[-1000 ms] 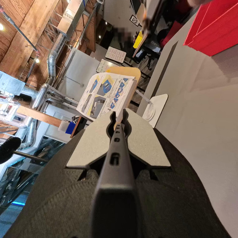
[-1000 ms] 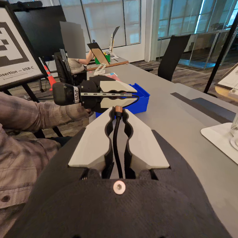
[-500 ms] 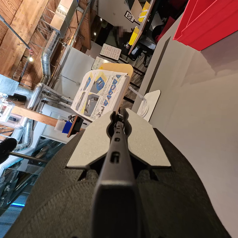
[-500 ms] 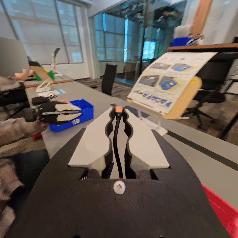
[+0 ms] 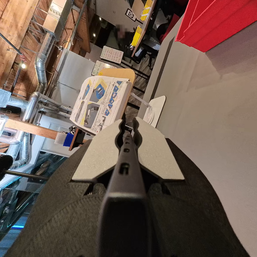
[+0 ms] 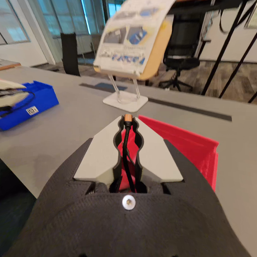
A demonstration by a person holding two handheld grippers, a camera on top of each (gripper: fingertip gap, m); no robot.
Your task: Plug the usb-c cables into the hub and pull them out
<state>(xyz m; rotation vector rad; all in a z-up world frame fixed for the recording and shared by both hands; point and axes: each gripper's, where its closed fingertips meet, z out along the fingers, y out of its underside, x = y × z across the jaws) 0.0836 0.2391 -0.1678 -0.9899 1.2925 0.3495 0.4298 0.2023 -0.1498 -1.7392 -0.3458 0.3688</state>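
With the cable (image 6: 125,146) unplugged, clamped in the right gripper (image 6: 128,118) over the red bin (image 6: 180,140), and the hub (image 5: 125,157) clamped in the left gripper (image 5: 127,122), one pull-out looks done.

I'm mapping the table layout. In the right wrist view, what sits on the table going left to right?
Blue bin → clear stand holding the instruction sheet → red bin, partly behind the right gripper, whose jaws are shut on the cable.

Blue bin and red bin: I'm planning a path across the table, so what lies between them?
Only bare grey table shows between the blue bin and red bin, in the right wrist view.
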